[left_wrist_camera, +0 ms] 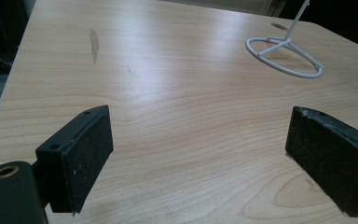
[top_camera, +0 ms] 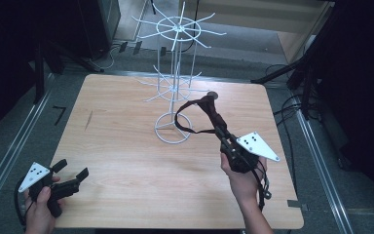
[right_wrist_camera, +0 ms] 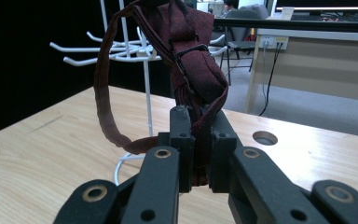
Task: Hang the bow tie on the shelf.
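Note:
A dark red bow tie (top_camera: pixel 214 114) with a thin strap loop (top_camera: pixel 184 126) is held up above the table, beside the white wire rack (top_camera: pixel 174 87). My right gripper (top_camera: pixel 222 140) is shut on the tie's lower end, with a hand behind it. In the right gripper view the tie (right_wrist_camera: pixel 198 70) rises from between the closed jaws of the gripper (right_wrist_camera: pixel 199 126), and the strap hangs to the left in front of the rack (right_wrist_camera: pixel 121 51). My left gripper (top_camera: pixel 72 169) rests at the table's near left corner, open and empty (left_wrist_camera: pixel 200 154).
The rack stands on a ring base (left_wrist_camera: pixel 284 58) at the middle back of the wooden table (top_camera: pixel 126 161). A round hole (top_camera: pixel 213 94) lies in the tabletop behind the tie. Dark stands and cables surround the table; a desk and chairs stand beyond.

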A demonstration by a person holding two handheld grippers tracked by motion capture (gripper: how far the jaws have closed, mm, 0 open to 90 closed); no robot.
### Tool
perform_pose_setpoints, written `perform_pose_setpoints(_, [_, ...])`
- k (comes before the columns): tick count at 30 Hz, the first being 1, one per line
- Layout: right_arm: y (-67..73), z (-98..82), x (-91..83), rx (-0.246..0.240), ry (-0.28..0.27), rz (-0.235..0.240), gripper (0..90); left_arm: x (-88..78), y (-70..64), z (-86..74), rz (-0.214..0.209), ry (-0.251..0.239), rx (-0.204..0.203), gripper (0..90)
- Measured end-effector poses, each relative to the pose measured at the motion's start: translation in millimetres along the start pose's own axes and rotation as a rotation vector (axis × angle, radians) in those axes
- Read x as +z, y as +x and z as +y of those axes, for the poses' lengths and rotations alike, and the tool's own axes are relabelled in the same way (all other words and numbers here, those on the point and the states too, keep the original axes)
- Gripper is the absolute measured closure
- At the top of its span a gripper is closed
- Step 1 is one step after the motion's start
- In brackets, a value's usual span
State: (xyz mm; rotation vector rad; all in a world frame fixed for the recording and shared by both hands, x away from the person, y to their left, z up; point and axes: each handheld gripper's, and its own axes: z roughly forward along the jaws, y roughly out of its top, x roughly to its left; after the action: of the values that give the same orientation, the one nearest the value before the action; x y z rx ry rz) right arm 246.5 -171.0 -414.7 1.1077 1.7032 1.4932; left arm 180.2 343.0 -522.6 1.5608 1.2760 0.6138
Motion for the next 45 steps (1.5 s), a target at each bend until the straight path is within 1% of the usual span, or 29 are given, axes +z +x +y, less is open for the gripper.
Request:
perform_pose_setpoints(3, [-1.9,2.5,0.4,0.0,-0.006,-0.003,84.5,-0.2,1.4,0.0,-0.002,-0.001,-0.012,7.9])
perform_pose_setpoints(4, [-3.6,4.4,0.2,0.002,-0.009,-0.002,84.5,-0.5,2.7,-0.1,0.001,-0.009,-0.025,7.9])
perform_pose_setpoints(5, [-4.6,5.0,0.4,0.002,-0.011,-0.002,84.5,-1.1,2.5,-0.2,0.005,-0.009,-0.027,7.9])
perform_pose_setpoints(9, [-8.6,8.9,1.0,0.023,-0.016,0.0,84.5,-0.7,0.8,-0.4,0.01,-0.01,-0.012,7.9])
perform_pose_setpoints(12, [-11.1,11.6,3.0,0.025,-0.019,0.002,84.5,0.2,0.1,0.1,0.014,0.002,-0.004,7.9])
perform_pose_setpoints(15, [-13.2,14.1,6.7,0.032,-0.023,0.008,84.5,0.9,-1.8,0.0,0.022,0.001,0.011,7.9])
perform_pose_setpoints(16, [-13.2,14.1,6.7,0.032,-0.023,0.008,84.5,0.9,-1.8,0.0,0.022,0.001,0.011,7.9])
perform_pose_setpoints(17, [-13.3,15.4,9.8,0.04,-0.021,0.02,84.5,0.7,-2.5,0.0,0.03,0.003,0.014,7.9])
perform_pose_setpoints(22, [-13.1,15.4,18.4,0.04,-0.013,0.032,84.5,1.7,-2.0,0.4,0.041,0.005,0.009,7.9])
perform_pose_setpoints(29, [-13.9,9.4,34.3,0.051,0.01,0.035,84.5,3.1,-2.6,0.9,0.051,0.008,0.013,7.8])
perform_pose_setpoints(30, [-13.4,7.9,36.6,0.058,0.019,0.038,84.5,3.2,-2.7,0.8,0.055,0.003,0.006,7.9])
perform_pose_setpoints(33, [-12.3,3.4,41.9,0.052,0.031,0.041,84.4,1.2,-3.6,0.0,0.057,0.002,0.023,7.9])
perform_pose_setpoints(35, [-11.8,-0.6,45.5,0.058,0.044,0.044,84.4,0.6,-4.9,-0.4,0.062,-0.003,0.036,7.9])
perform_pose_setpoints(39, [-12.9,-8.3,51.8,0.069,0.069,0.041,84.5,1.2,-6.4,-0.2,0.052,0.008,0.062,7.9])
perform_pose_setpoints(42, [-13.2,-13.6,56.0,0.068,0.09,0.041,84.5,1.7,-7.1,-0.1,0.047,0.018,0.069,7.9])
perform_pose_setpoints(45, [-13.3,-17.7,58.4,0.063,0.099,0.037,84.5,2.0,-6.8,0.1,0.047,0.022,0.064,7.9])
